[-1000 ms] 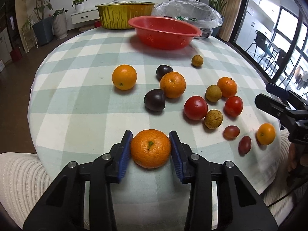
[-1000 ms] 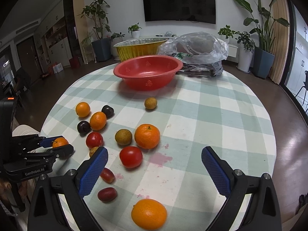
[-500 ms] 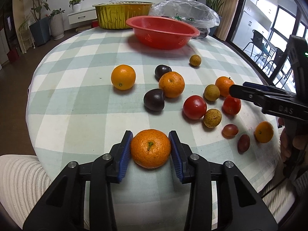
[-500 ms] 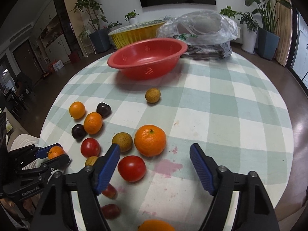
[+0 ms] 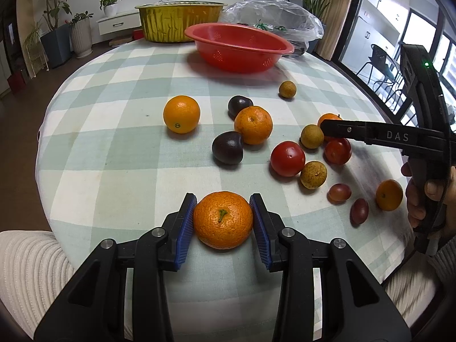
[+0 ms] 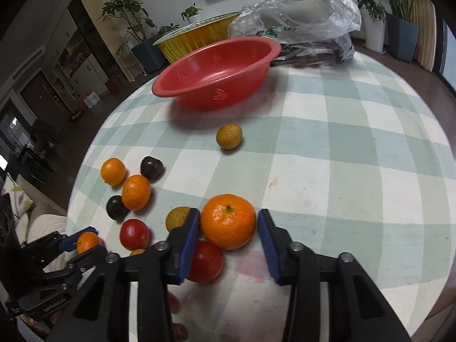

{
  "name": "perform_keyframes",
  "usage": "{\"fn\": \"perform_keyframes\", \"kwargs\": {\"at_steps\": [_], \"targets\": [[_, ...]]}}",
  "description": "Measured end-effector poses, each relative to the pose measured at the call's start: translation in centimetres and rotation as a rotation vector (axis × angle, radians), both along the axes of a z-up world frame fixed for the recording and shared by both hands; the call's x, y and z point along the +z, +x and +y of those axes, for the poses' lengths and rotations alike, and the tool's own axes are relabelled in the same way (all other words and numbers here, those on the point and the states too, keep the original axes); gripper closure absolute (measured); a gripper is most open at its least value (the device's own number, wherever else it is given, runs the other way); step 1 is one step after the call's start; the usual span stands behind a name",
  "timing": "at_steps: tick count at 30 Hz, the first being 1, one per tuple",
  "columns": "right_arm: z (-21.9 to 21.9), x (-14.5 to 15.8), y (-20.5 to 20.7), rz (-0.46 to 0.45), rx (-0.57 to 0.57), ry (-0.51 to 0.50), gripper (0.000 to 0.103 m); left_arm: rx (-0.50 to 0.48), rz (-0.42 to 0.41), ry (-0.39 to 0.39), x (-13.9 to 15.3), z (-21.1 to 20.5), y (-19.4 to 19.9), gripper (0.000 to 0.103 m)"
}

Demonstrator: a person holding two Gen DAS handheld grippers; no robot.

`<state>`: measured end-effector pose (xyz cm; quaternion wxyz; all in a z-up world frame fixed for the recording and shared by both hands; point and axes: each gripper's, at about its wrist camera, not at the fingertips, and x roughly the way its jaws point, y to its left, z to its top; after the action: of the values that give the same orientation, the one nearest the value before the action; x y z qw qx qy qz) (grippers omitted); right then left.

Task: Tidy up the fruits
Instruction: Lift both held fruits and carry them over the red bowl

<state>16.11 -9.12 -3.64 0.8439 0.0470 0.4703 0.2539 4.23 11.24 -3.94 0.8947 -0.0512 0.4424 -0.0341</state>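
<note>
Red colander (image 6: pixel 216 74) is empty; fruit lies scattered on the counter (image 5: pixel 114 148). Left hand-held gripper (image 5: pixel 223 222) clamps one mandarin (image 5: pixel 223 219); right hand-held gripper (image 6: pixel 228 235) is closing around another mandarin (image 6: pixel 228 221), not yet gripped

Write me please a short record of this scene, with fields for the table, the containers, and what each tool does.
table: round, with a green and white checked cloth
containers: red plastic colander bowl, with no fruit visible in it; gold foil tray behind it
left tool: shut on a stemmed orange mandarin at the near table edge
right tool: closing around a second large orange mandarin; left pad touches, right pad not yet
loose fruit: oranges, red tomatoes, dark plums, brown longans
</note>
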Motion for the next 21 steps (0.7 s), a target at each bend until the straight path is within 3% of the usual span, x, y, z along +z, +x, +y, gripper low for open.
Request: {"fn": "perform_keyframes", "kwargs": {"at_steps": [12, 21], "targets": [[-3.3, -0.6, 1.1, 0.153, -0.067, 0.272, 0.061, 0.012, 0.002, -0.097, 0.6, 1.4, 0.3, 0.067], [-3.1, 0.4, 1.7, 0.186, -0.062, 0.374, 0.061, 0.009, -0.011, -0.133, 2.1, 2.4, 1.0, 0.067]]}}
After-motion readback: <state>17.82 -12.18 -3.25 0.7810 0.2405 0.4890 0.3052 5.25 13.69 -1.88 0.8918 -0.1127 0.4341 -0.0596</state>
